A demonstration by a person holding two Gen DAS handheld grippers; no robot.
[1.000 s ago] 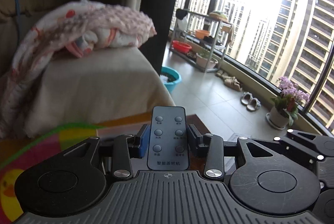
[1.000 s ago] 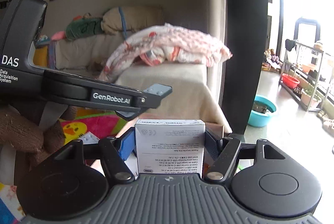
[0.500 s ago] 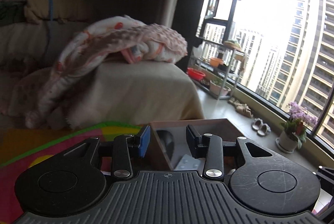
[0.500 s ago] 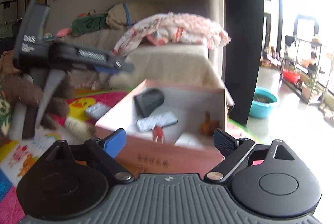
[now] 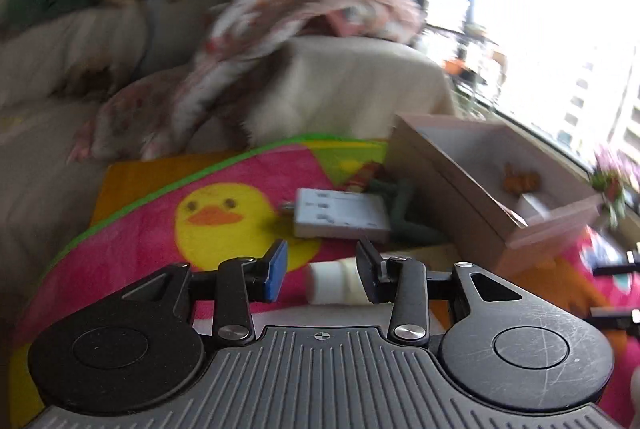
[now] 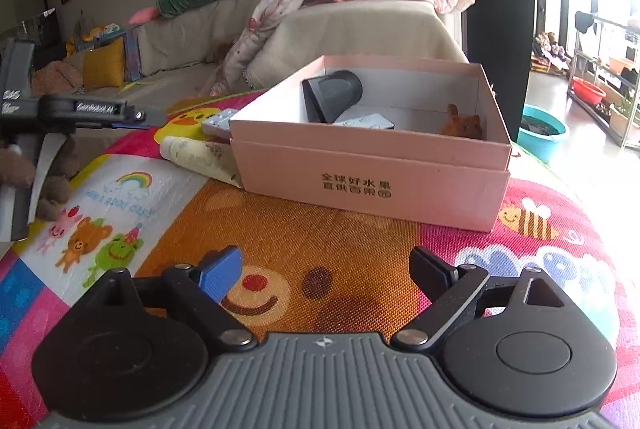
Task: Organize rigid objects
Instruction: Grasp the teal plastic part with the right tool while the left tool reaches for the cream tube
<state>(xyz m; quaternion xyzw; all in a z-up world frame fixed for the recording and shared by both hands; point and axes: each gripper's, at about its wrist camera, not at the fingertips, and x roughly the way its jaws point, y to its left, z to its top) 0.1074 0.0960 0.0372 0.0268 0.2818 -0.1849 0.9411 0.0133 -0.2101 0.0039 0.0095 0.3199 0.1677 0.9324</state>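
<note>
Left gripper (image 5: 322,271): jaws part-way apart, pads pressing on nothing. It hangs low over the play mat (image 5: 132,229). A cream tube with a white cap (image 5: 334,283) lies on the mat; its cap end shows in the gap between the pads, the body running off behind the right-hand one. Contact with either pad cannot be told; this view is blurred.

Just beyond the tube, a white power strip (image 5: 340,215) lies flat on the mat, next to the yellow duck print (image 5: 212,207). A dark green item (image 5: 404,213) sits between the strip and the pink cardboard box (image 5: 452,189); what it is cannot be made out.

Right gripper (image 6: 326,271): released, jaws spread wide, nothing between them. It hovers above the orange bear print of the mat (image 6: 320,249), short of the box (image 6: 372,173).

Box contents, seen from the right wrist: a dark, round-topped object (image 6: 332,99) leaning against the back-left corner, a pale flat remote-like device (image 6: 368,121) beside it, a small brown animal figure (image 6: 462,127) at the right wall. The left wrist view shows a white packet (image 5: 536,207) near the front corner.

Outside the box, the tube (image 6: 196,157) rests against its left front corner, the power strip (image 6: 218,121) behind it
</note>
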